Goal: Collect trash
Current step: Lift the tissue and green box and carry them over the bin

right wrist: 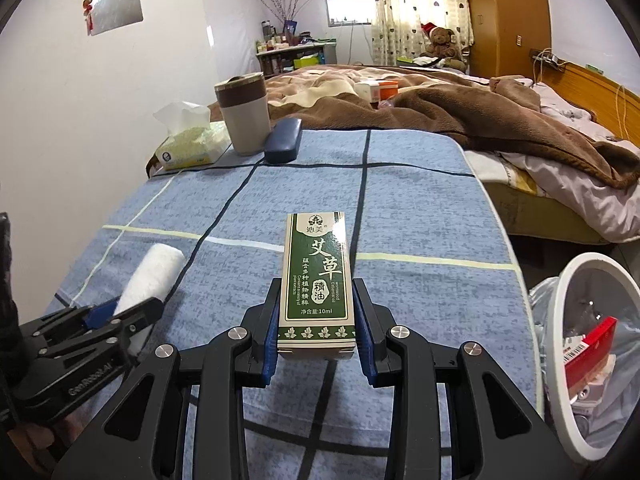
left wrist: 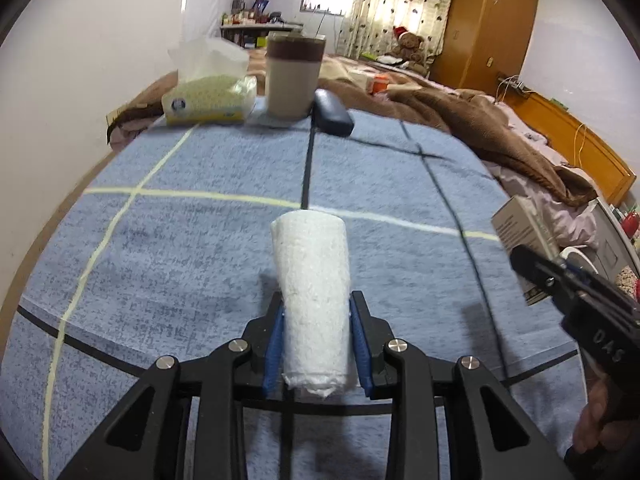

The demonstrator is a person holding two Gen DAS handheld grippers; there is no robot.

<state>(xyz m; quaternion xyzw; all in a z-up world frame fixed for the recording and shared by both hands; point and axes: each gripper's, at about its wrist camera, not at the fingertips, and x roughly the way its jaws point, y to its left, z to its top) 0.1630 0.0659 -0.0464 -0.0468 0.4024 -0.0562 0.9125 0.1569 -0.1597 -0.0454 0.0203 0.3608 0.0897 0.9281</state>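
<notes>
A rolled white paper towel (left wrist: 312, 300) sticks out forward between the blue pads of my left gripper (left wrist: 318, 312), which is shut on it above the blue checked cloth (left wrist: 180, 240). The right wrist view shows the same roll (right wrist: 150, 276) and left gripper (right wrist: 124, 312) at the lower left. My right gripper (right wrist: 316, 300) is shut on a green and white carton (right wrist: 318, 284) printed with Chinese characters, held upright above the cloth. From the left wrist view that carton (left wrist: 520, 232) and the right gripper (left wrist: 540, 268) appear at the right edge.
A white-rimmed bin (right wrist: 576, 344) lined with a clear bag holds a red box at the lower right. At the cloth's far end stand a tissue pack (right wrist: 192, 144), a lidded beige cup (right wrist: 244, 116) and a dark blue case (right wrist: 282, 140). Beyond lies a bed with a brown blanket (right wrist: 460, 112).
</notes>
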